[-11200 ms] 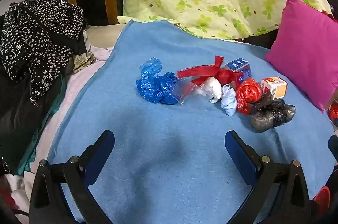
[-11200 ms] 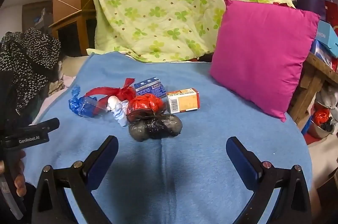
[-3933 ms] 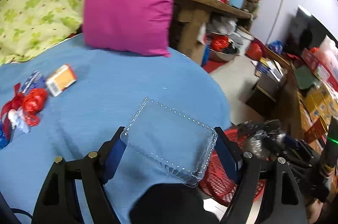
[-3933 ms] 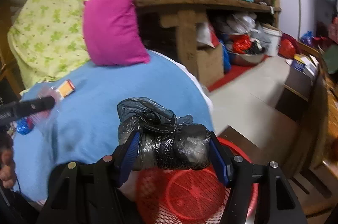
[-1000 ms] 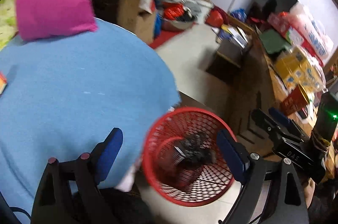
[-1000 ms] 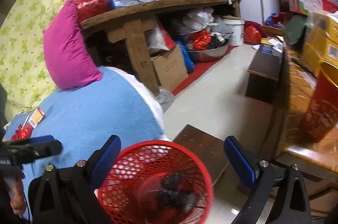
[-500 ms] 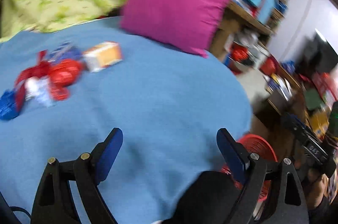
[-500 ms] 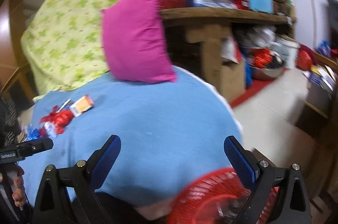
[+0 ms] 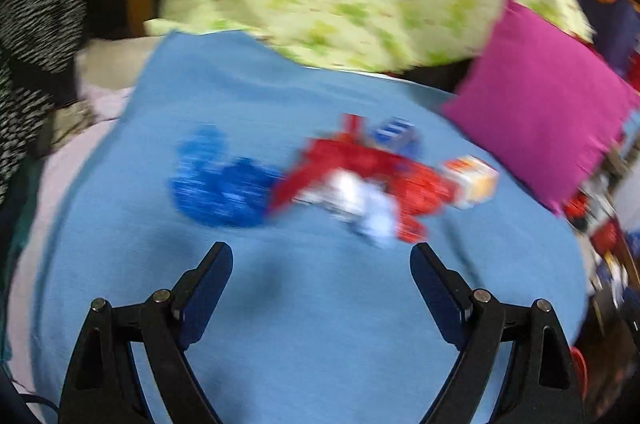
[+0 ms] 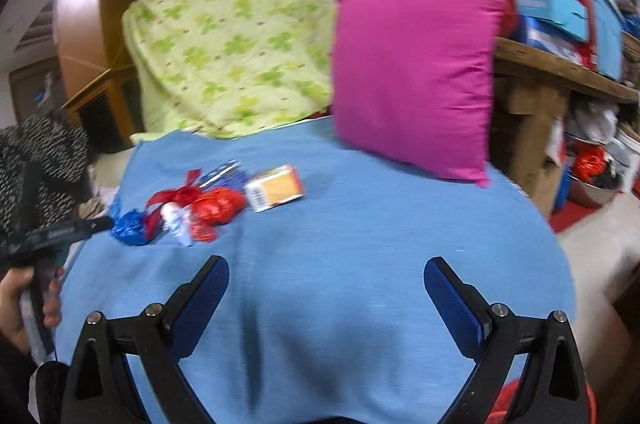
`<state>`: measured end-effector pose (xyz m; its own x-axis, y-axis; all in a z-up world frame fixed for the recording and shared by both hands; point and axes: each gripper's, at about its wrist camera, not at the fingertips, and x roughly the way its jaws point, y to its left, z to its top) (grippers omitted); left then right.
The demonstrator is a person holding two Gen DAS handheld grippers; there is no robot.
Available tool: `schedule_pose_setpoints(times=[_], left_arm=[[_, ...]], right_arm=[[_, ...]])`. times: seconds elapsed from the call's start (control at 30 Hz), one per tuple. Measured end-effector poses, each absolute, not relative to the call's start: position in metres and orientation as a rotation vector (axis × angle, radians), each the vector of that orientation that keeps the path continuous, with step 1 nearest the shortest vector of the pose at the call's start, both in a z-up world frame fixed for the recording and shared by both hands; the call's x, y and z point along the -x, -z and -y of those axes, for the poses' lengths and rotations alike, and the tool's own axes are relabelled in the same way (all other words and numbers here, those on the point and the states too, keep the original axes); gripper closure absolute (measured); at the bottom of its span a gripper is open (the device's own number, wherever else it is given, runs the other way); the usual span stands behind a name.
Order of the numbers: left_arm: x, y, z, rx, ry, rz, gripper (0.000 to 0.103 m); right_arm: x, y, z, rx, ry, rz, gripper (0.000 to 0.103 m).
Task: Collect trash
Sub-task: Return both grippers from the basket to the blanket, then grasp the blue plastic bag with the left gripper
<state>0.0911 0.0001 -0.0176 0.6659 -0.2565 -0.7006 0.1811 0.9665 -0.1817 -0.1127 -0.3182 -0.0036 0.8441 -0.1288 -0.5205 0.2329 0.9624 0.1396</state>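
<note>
Now both empty grippers face the trash pile (image 9: 344, 180) again.

Empty wide-spread right gripper (image 10: 326, 278) above blue blanket (image 10: 360, 244); trash pile (image 10: 208, 208) beyond

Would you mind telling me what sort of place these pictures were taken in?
Most likely a lived-in, cluttered bedroom or storage room at home. A blue blanket covers what looks like a bed, with a magenta pillow and a clover-print quilt at its head, beside a wooden shelf piled with boxes.
</note>
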Motion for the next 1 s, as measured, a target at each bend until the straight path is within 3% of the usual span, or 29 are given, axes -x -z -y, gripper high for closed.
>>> schedule_pose_setpoints(times=[0.17, 0.8, 1.0], left_arm=[[-0.133, 0.026, -0.036, 0.170, 0.155, -0.823, 0.013], [-0.213, 0.081, -0.027, 0.133, 0.036, -0.971, 0.013], [-0.214, 0.085, -0.025, 0.121, 0.058, -0.975, 0.032]], right_arm=[[0.084, 0.009, 0.284, -0.170, 0.112, -0.549, 0.004], [0.036, 0.035, 0.253, -0.161, 0.022, -0.604, 0.004], [0.033, 0.038, 0.252, -0.160, 0.019, -0.612, 0.004]])
